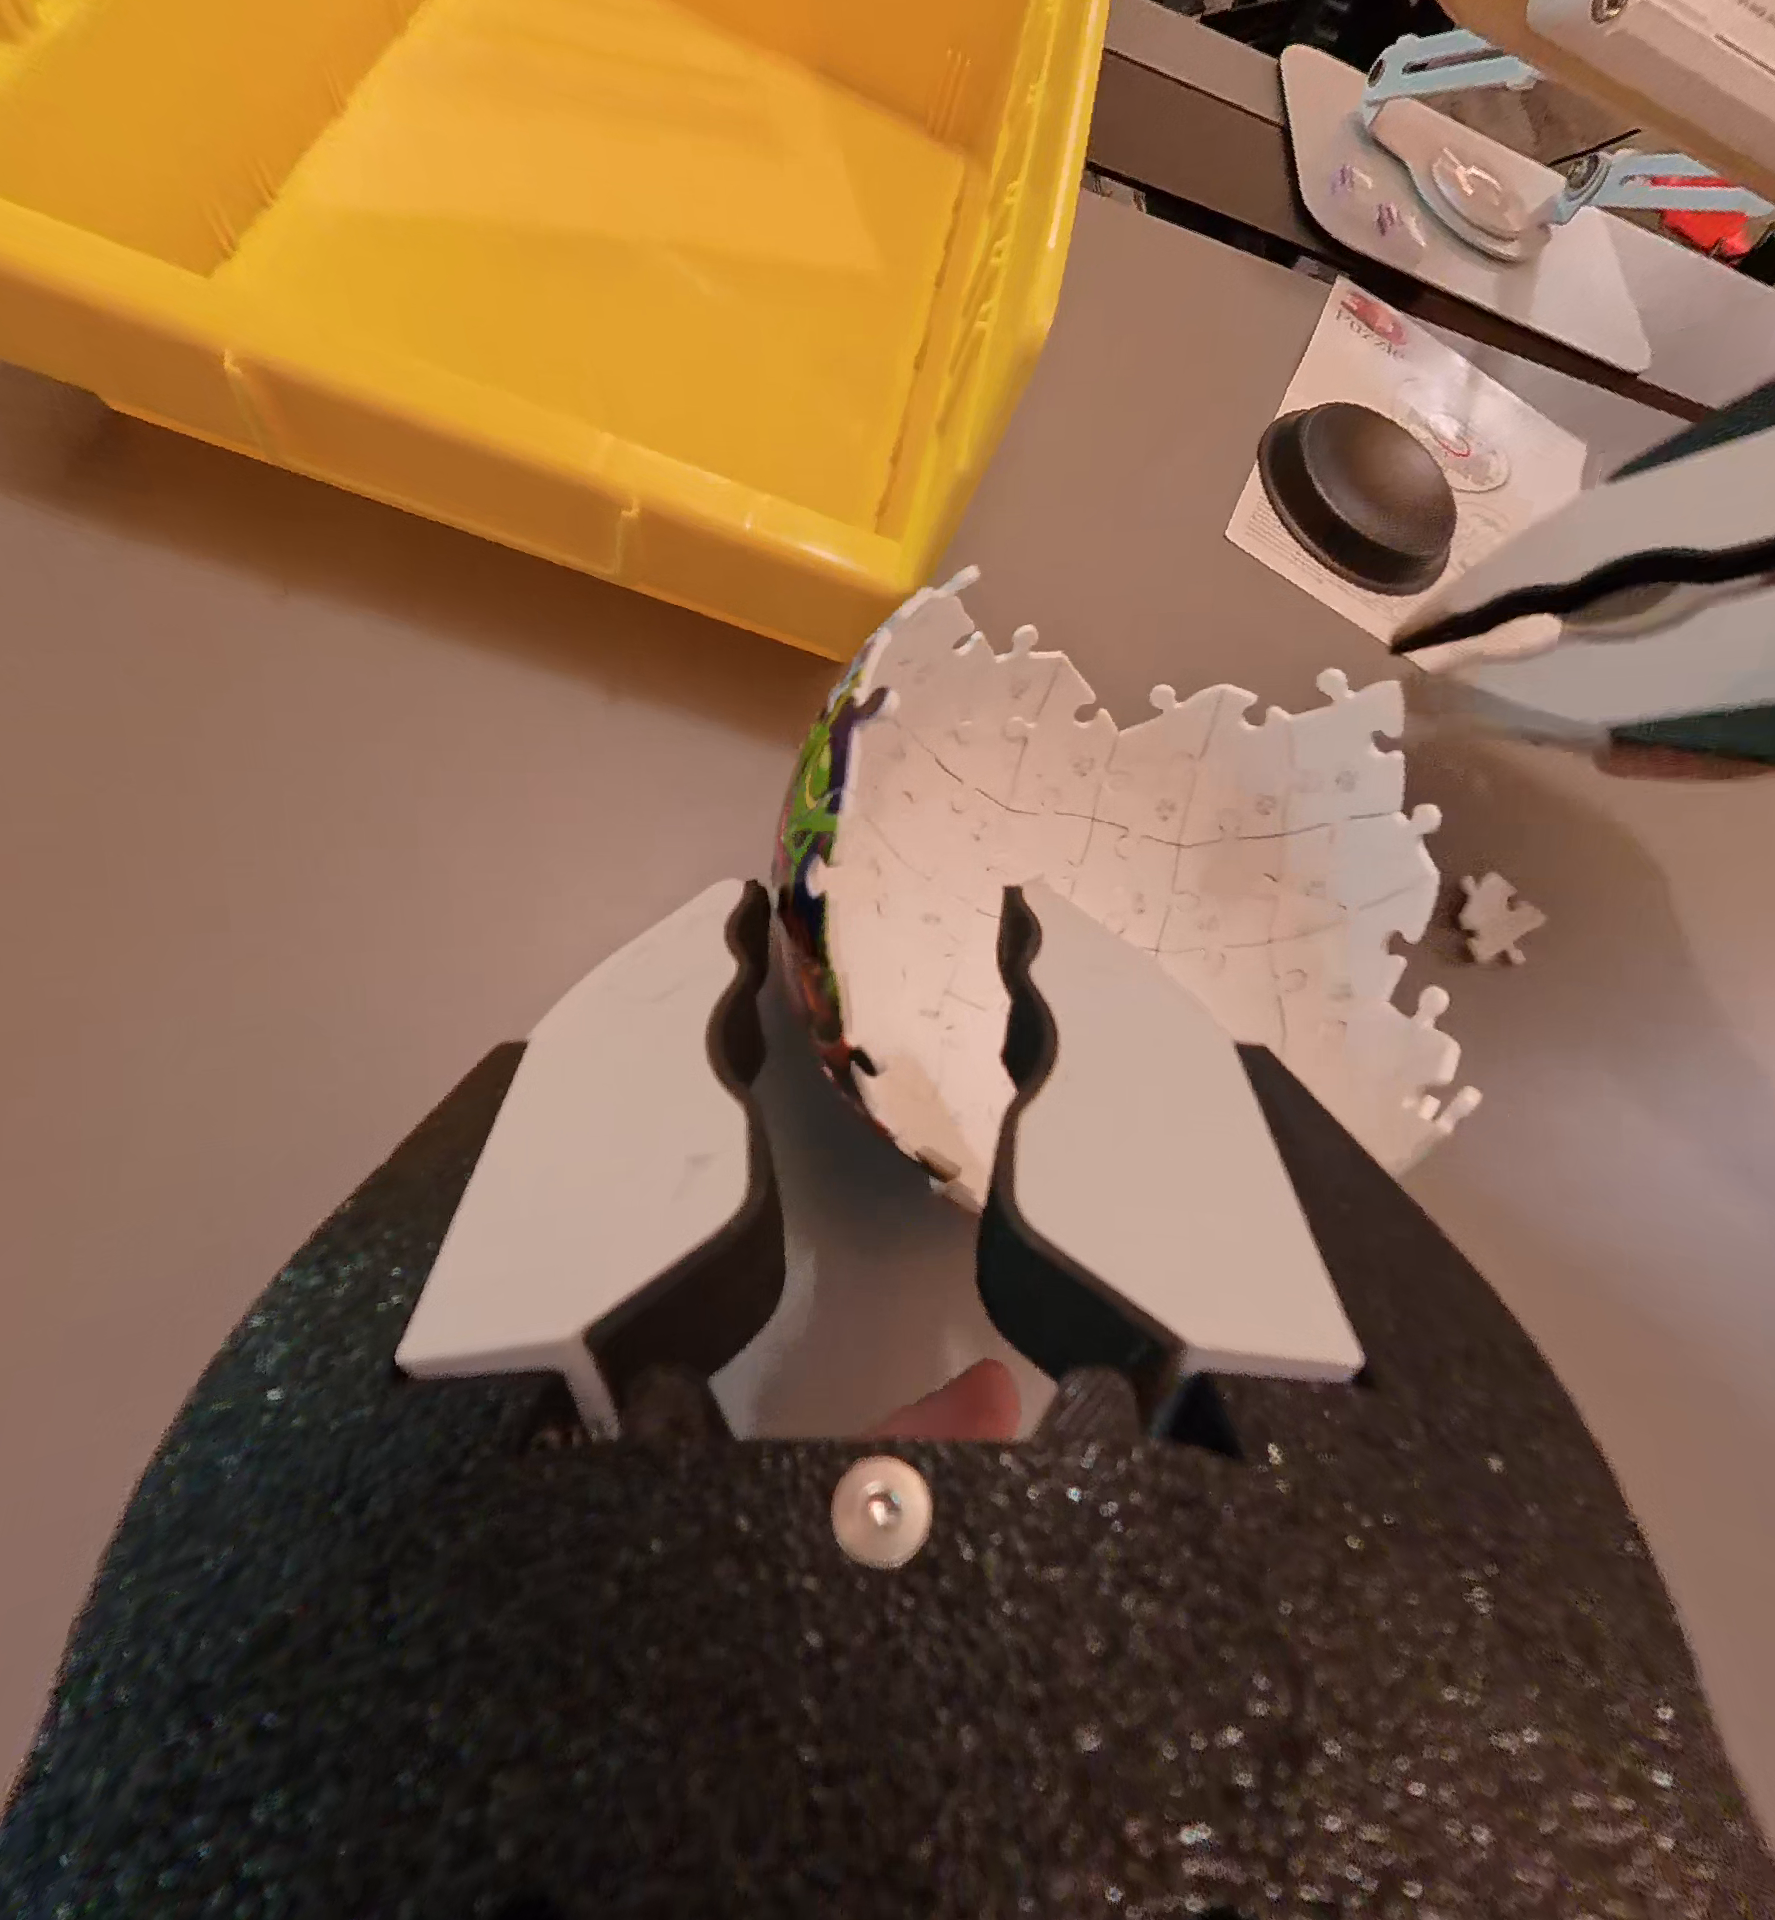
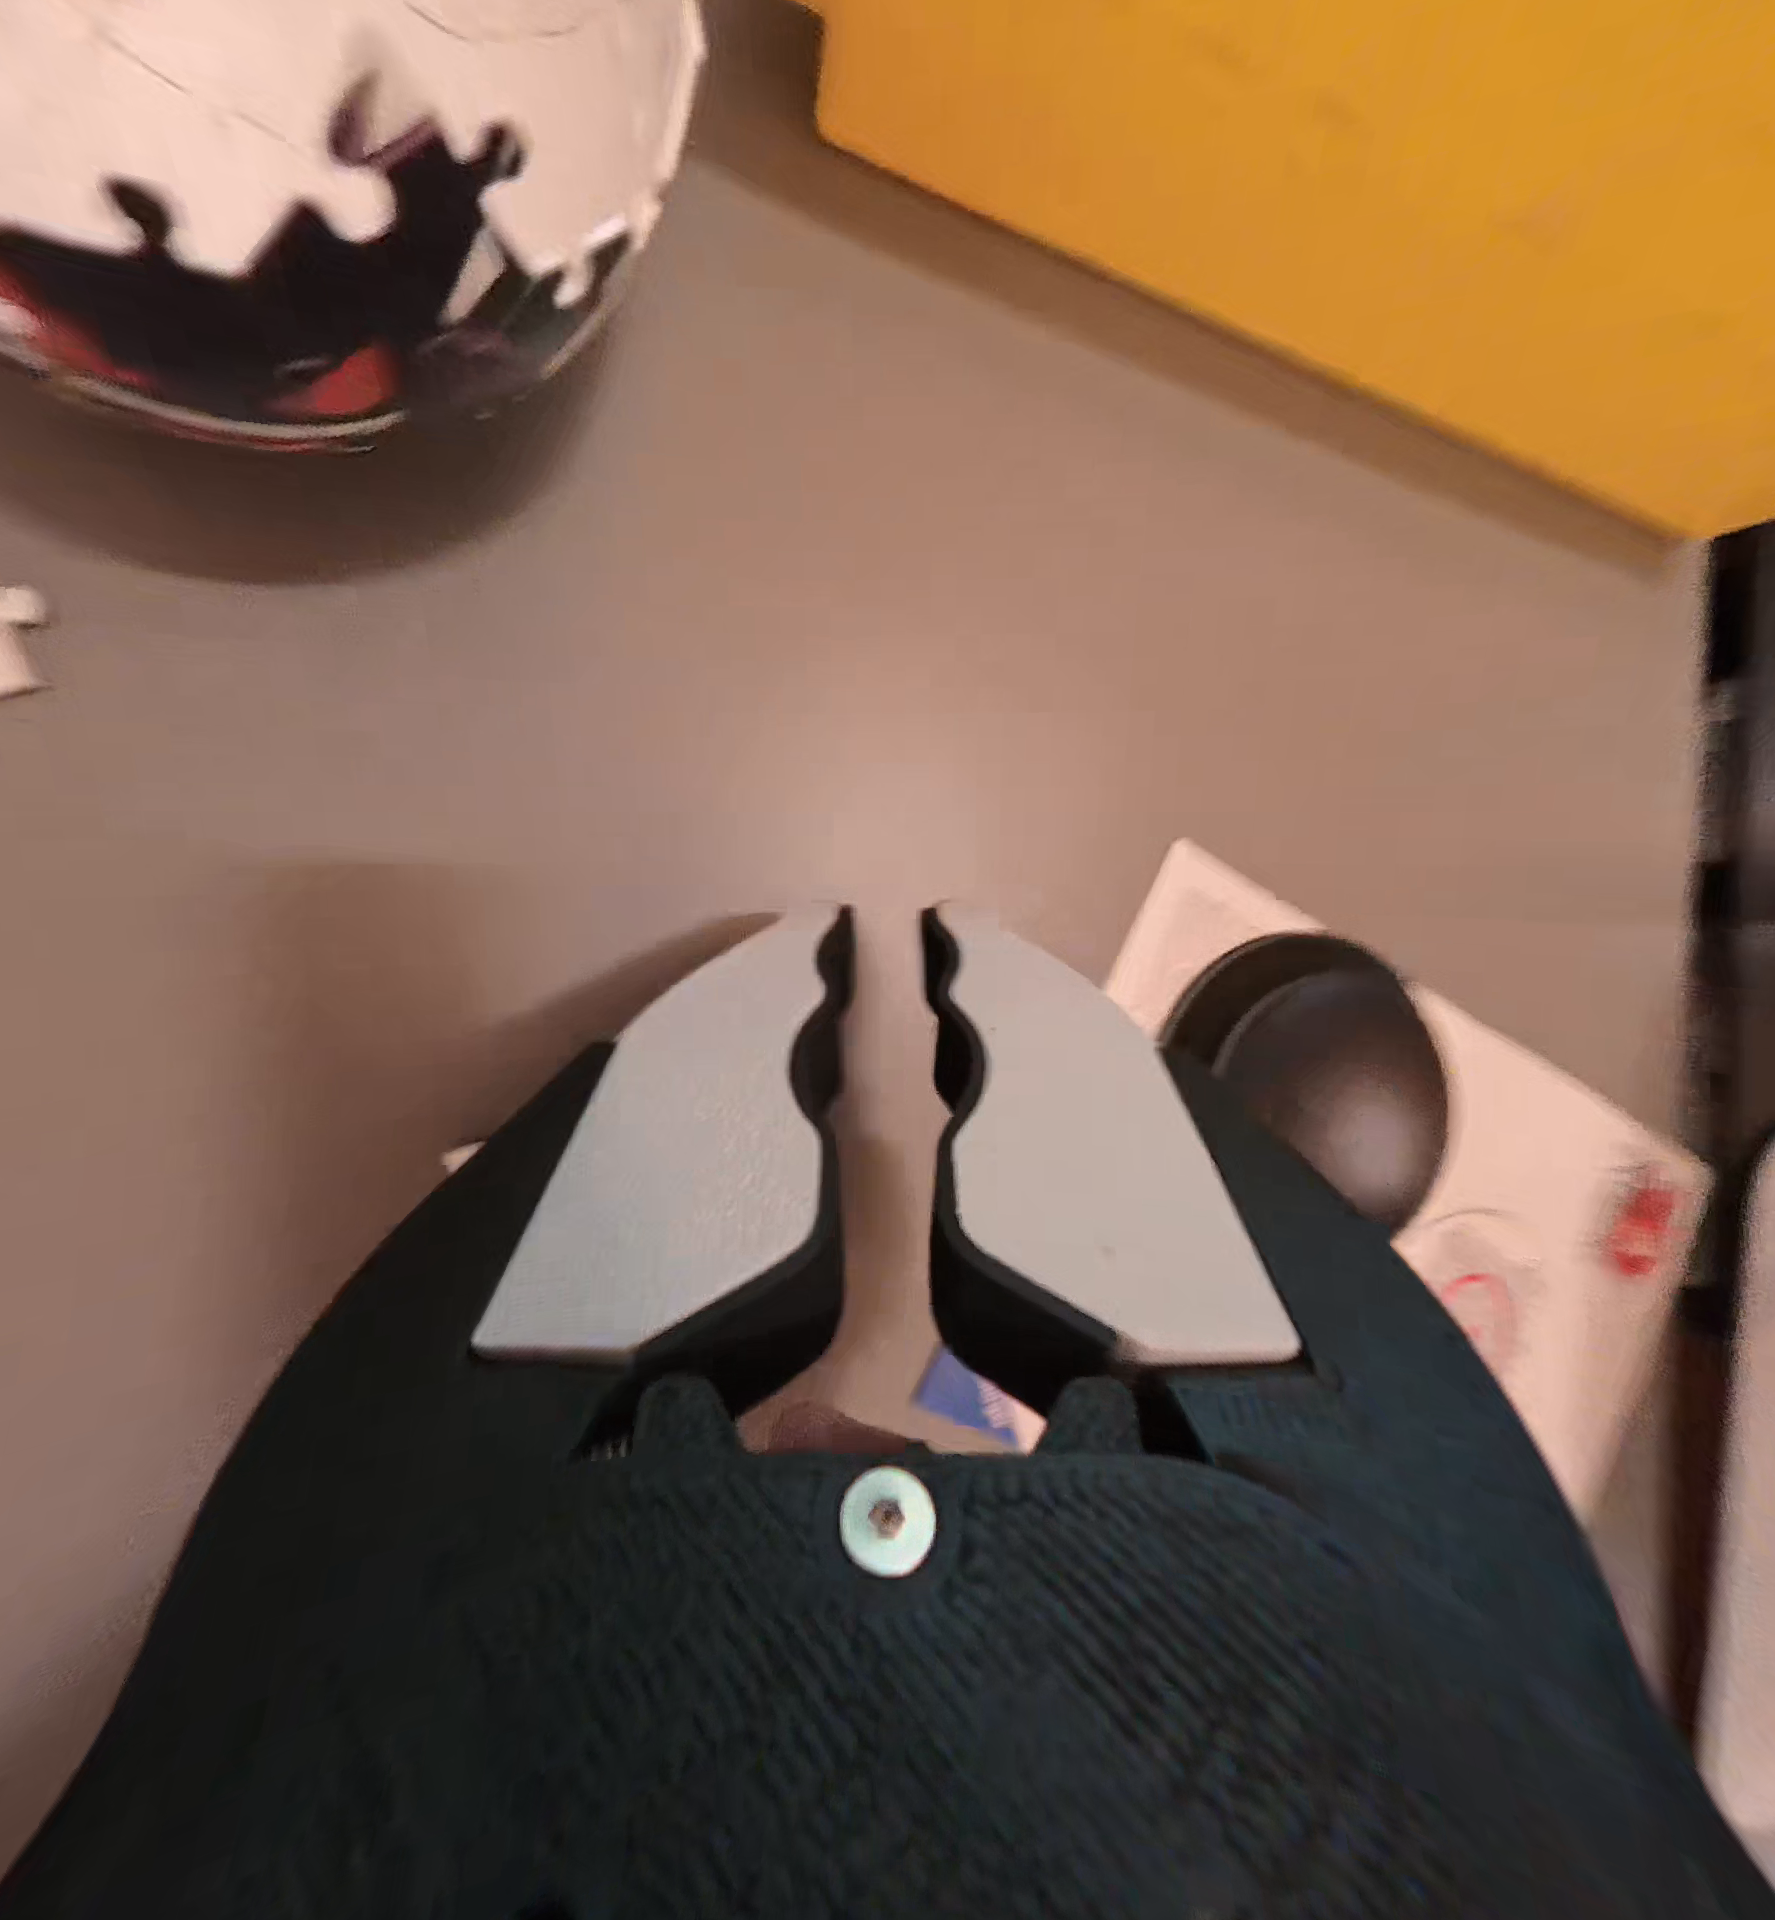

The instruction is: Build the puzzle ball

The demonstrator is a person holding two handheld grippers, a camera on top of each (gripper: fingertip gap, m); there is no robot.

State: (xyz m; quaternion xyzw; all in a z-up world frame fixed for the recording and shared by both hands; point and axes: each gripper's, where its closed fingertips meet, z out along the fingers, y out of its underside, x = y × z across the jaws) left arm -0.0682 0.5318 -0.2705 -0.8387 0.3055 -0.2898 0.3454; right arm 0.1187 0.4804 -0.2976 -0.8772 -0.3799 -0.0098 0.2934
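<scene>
Grey worktop (image 1: pixel 239 831). Yellow bin (image 1: pixel 509 260) at back, empty-looking. Half-built puzzle ball (image 1: pixel 1153 883) sits just in front of bin, white inside showing. Left gripper (image 1: pixel 878 935) clamped on its rim. Right gripper (image 2: pixel 885 925) nearly together, small gap, holding nothing. Black stand (image 1: pixel 1361 499) on leaflet (image 1: pixel 1485 436). Loose piece (image 1: pixel 1501 920) beside ball.

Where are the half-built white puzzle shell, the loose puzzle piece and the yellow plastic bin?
Half-built white puzzle shell (image 1: pixel 1174 831), left wrist view, inner wall.
Loose puzzle piece (image 1: pixel 1501 920), left wrist view, centre.
Yellow plastic bin (image 1: pixel 571 312), left wrist view, floor.
</scene>
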